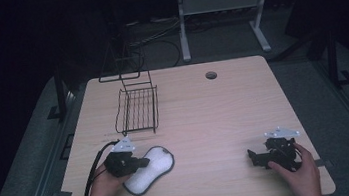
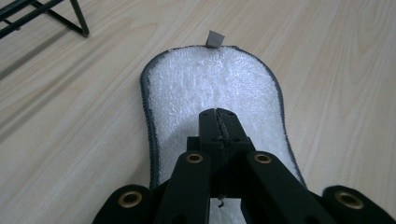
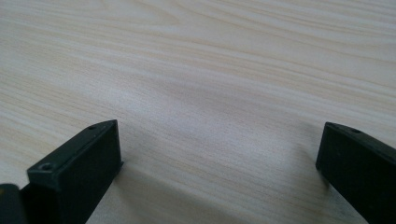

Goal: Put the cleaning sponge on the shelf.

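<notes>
High view overlooks table (image 1: 206, 124); 2 gripper views skim its wood.

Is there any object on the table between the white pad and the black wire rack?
Nothing visible. The white pad lies under the shut left gripper, and only bare table separates it from the wire rack.

pad (image 2: 212, 88): white fluffy face, dark grey edging, small grey tab
left tongs (image 2: 219, 116): black, brass-coloured rivets
right tongs (image 3: 219, 154): black
counter (image 1: 225, 117): pale wood grain
wire rack (image 1: 137, 110): black
</notes>
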`<action>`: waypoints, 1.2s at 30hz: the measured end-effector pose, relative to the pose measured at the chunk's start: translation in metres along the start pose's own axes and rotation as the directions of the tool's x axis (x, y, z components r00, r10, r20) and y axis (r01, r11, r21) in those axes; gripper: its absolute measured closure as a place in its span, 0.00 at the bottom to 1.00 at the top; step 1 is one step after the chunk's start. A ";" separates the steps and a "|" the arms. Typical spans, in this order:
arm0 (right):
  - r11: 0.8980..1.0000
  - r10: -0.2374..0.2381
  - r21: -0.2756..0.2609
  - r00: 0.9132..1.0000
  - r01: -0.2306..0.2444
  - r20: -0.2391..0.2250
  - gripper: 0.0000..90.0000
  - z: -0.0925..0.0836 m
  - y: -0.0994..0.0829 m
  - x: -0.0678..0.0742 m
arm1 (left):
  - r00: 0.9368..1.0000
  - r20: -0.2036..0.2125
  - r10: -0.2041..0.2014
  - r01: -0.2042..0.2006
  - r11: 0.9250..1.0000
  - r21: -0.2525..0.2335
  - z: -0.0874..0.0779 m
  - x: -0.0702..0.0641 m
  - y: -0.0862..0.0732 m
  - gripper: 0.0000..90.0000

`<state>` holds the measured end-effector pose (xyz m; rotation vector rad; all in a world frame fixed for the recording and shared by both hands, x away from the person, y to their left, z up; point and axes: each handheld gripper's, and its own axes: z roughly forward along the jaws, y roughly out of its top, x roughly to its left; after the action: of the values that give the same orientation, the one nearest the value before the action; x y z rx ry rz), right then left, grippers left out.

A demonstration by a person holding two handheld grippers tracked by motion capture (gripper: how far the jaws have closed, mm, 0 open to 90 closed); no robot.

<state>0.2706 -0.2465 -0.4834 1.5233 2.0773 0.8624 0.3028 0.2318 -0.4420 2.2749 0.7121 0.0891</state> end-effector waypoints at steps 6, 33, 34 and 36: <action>1.000 0.000 0.000 1.000 0.000 0.000 0.00 0.000 0.000 0.000 | 0.995 -0.011 -0.098 0.097 0.994 -0.053 -0.010 -0.004 -0.005 0.72; 1.000 0.000 0.000 1.000 0.000 0.000 0.00 0.000 0.000 0.000 | 0.995 -0.082 -0.056 0.056 0.998 -0.003 0.012 -0.004 -0.008 0.15; 1.000 0.000 0.000 1.000 0.000 0.000 0.00 0.000 0.000 0.000 | 0.995 -0.084 -0.059 0.059 0.998 -0.008 0.013 -0.004 -0.008 0.14; 1.000 0.000 0.000 1.000 0.000 0.000 0.00 0.000 0.000 0.000 | 0.995 -0.082 -0.056 0.056 0.998 -0.003 0.015 -0.004 -0.008 0.14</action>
<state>0.2706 -0.2465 -0.4834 1.5237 2.0772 0.8623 0.2996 0.2251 -0.4576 2.2594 0.8181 0.1572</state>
